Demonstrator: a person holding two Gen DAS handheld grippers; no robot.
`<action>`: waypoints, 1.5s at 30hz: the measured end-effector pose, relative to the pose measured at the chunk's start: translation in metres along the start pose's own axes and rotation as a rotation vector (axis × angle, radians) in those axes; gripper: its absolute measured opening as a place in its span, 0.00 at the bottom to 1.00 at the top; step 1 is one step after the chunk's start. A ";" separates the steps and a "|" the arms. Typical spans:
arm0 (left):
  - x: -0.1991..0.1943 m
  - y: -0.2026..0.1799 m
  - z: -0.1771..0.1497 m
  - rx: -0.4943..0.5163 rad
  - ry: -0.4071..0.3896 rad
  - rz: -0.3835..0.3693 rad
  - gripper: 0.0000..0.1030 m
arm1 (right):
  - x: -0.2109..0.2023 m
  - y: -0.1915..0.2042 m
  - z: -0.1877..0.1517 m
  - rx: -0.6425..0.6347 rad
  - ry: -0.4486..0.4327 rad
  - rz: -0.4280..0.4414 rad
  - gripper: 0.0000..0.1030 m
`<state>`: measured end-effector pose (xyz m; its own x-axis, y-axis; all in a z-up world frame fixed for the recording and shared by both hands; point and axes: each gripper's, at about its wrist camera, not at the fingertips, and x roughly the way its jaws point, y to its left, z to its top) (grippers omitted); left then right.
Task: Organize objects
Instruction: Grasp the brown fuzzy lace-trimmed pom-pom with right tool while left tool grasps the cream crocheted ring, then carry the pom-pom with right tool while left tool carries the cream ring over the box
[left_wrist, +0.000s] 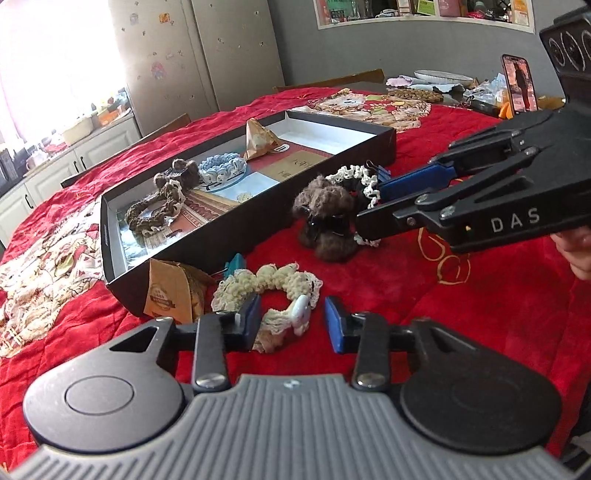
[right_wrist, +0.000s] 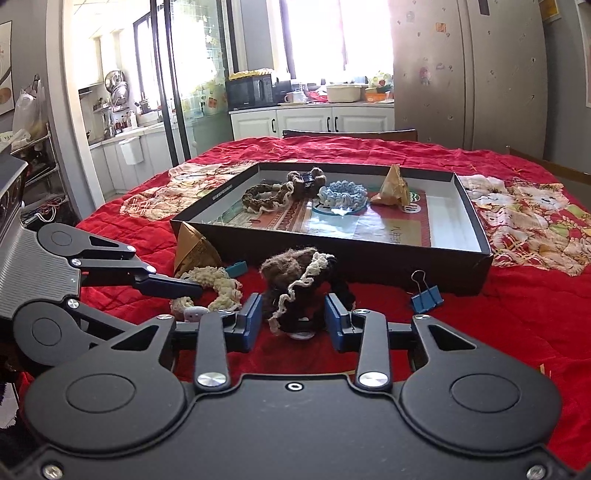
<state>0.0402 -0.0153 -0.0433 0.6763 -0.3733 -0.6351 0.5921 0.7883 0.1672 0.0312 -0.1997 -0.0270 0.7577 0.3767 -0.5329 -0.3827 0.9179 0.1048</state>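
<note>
Both pairs of jaws stand partly open, each with a hair tie between its blue pads, and in neither view can a firm squeeze be made out. The left gripper (left_wrist: 291, 319) straddles the cream scrunchie (left_wrist: 275, 295): its left pad touches the lace edge, while the right pad stands clear of the white charm, so nothing is gripped yet. The right gripper (right_wrist: 293, 317) brackets the dark scrunchie (right_wrist: 306, 291), a brown-and-black fuzzy one trimmed in cream lace; the pads lie close on either side, but whether they press the fabric I cannot tell.

The main risk, as I judge it, is a shallow pinch. Soft yarn squashes and slides, so jaws that catch only the lace frill could let the tie drop on the lift, or drag it across the red cloth (left_wrist: 424, 295). The two grippers also work close together, so one could knock the other's tie aside. The paper packet (left_wrist: 173, 297) and the teal clip (left_wrist: 236, 264) lie near the cream tie and could be snagged with it.

In the left wrist view the cream tie sits dead centre between the pads, reaching out toward 12 o'clock, with the packet at 10 o'clock. In the right wrist view the dark tie rises between the pads toward 12 o'clock, and the blue binder clip (right_wrist: 426, 297) rests at 2 o'clock. The black tray (right_wrist: 369, 254), already holding three ties, lies beyond at 12 o'clock.
</note>
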 end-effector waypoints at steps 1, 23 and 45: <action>0.001 0.001 0.000 -0.005 0.001 -0.005 0.37 | 0.001 0.000 0.000 0.002 0.003 0.002 0.31; -0.001 -0.002 0.000 -0.001 0.007 -0.032 0.19 | 0.004 -0.010 -0.003 0.032 0.024 0.023 0.12; -0.015 0.003 0.009 -0.065 -0.031 -0.061 0.18 | -0.023 -0.018 0.007 0.044 -0.040 0.013 0.11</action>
<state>0.0359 -0.0117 -0.0265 0.6536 -0.4359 -0.6187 0.6038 0.7932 0.0790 0.0241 -0.2236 -0.0103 0.7738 0.3927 -0.4971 -0.3700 0.9171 0.1486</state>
